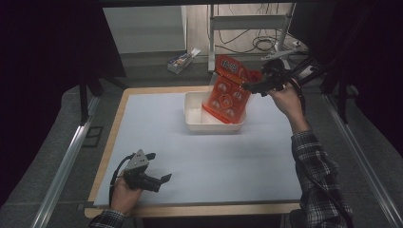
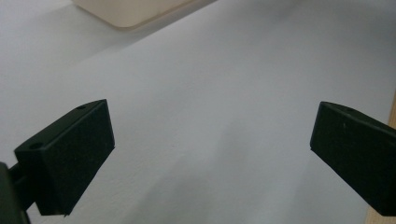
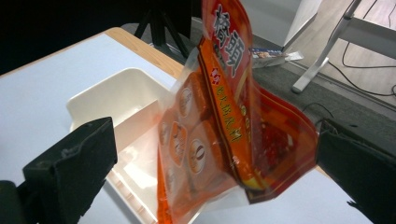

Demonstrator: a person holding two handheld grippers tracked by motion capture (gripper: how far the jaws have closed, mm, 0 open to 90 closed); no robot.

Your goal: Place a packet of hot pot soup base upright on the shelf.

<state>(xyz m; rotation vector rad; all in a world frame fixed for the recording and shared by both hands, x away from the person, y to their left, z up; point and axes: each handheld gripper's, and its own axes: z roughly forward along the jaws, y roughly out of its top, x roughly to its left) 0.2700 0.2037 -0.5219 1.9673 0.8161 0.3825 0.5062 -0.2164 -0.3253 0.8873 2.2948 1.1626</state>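
An orange-red snack bag (image 1: 228, 92) stands tilted with its lower end inside a white bin (image 1: 194, 107) at the table's far middle. My right gripper (image 1: 252, 86) is at the bag's upper right edge. In the right gripper view the bag (image 3: 219, 140) hangs between the two widely parted jaws of that gripper (image 3: 215, 140), which is open; the bin (image 3: 112, 93) lies below. My left gripper (image 1: 159, 167) rests low near the table's front left, open with nothing between its jaws (image 2: 210, 135), facing across the white surface toward the bin (image 2: 130, 11).
The white sheet (image 1: 204, 161) covers a wood-edged table (image 1: 114, 128). Beyond the far edge, a small box (image 1: 183, 60) lies on the floor beside a metal frame (image 1: 247, 23) and cables. Metal rails (image 1: 66, 161) run along both sides.
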